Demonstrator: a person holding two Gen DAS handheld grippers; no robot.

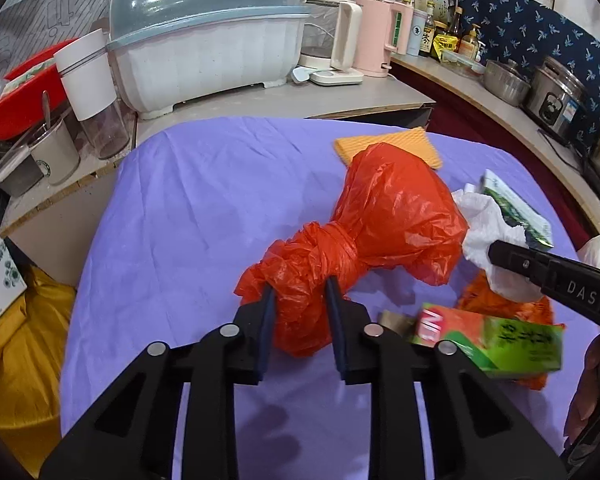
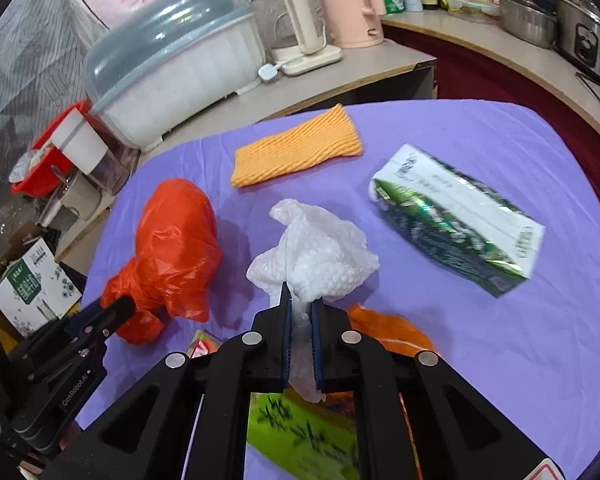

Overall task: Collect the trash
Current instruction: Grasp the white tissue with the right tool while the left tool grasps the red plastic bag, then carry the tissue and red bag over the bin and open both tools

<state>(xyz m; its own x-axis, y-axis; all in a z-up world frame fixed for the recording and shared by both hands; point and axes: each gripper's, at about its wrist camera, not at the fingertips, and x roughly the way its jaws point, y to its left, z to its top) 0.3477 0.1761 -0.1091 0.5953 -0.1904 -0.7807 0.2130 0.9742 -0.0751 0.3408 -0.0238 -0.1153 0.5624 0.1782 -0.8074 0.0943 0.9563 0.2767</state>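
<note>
Purple cloth (image 1: 188, 208) covers the worktop; kitchen counter behind with a dish rack (image 1: 204, 40), kettles, pots. Left gripper (image 1: 300, 292) is closed on the loose end of a knotted red plastic bag (image 1: 396, 216), fingers (image 1: 267, 320) narrow with the plastic pinched between them; bag body lies on the cloth, centre. Right gripper (image 2: 300, 304) clamps a crumpled white paper towel (image 2: 320, 256), fingers (image 2: 286, 332) nearly together, towel bunched above the tips. Green-and-white carton (image 2: 456, 220) lies on its side at right. Orange cloth (image 2: 296, 148) at the far edge. Near side: green-red box (image 1: 492, 344), blurred, beside an orange bag (image 2: 388, 332) flat on the cloth.
</note>
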